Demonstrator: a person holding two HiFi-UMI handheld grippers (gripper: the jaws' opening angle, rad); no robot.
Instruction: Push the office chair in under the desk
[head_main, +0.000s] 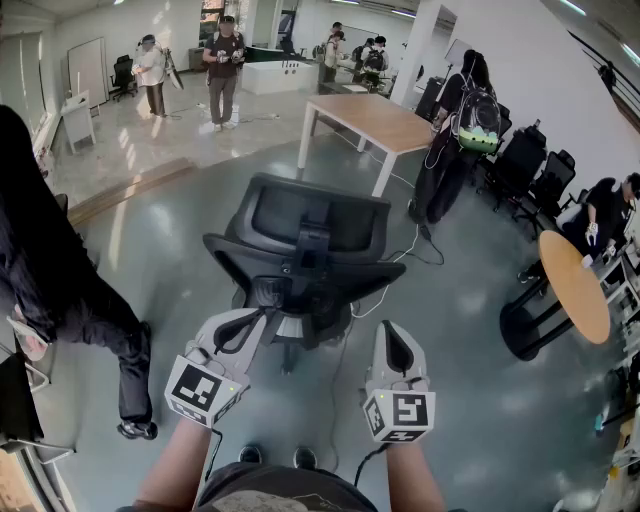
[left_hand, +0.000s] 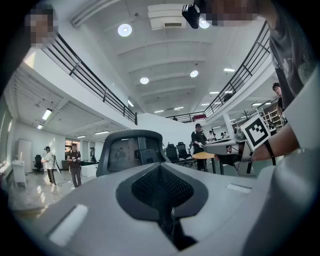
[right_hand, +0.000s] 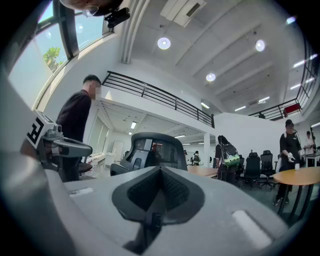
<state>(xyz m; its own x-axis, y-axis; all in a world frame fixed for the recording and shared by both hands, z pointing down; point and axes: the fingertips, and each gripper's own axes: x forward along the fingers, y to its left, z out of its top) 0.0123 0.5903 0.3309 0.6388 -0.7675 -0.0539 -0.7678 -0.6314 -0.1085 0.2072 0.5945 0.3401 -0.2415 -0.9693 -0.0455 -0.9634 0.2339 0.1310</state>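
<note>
The black mesh-backed office chair (head_main: 300, 250) stands on the grey floor just ahead of me, its back turned toward me. Beyond it to the right is the light wooden desk (head_main: 375, 120) on white legs. My left gripper (head_main: 260, 318) is shut and empty, its tips close to the chair's back on the left. My right gripper (head_main: 388, 328) is shut and empty too, a little right of the chair and apart from it. The chair's back (left_hand: 130, 152) rises past my left gripper (left_hand: 160, 167). It shows again as the chair (right_hand: 155, 150) over my right gripper (right_hand: 161, 169).
A person in black (head_main: 60, 290) stands close at the left. Another person with a backpack (head_main: 460, 130) stands by the desk's right end. A round wooden table (head_main: 575, 285) and dark chairs (head_main: 525, 165) are at the right. More people stand at the back.
</note>
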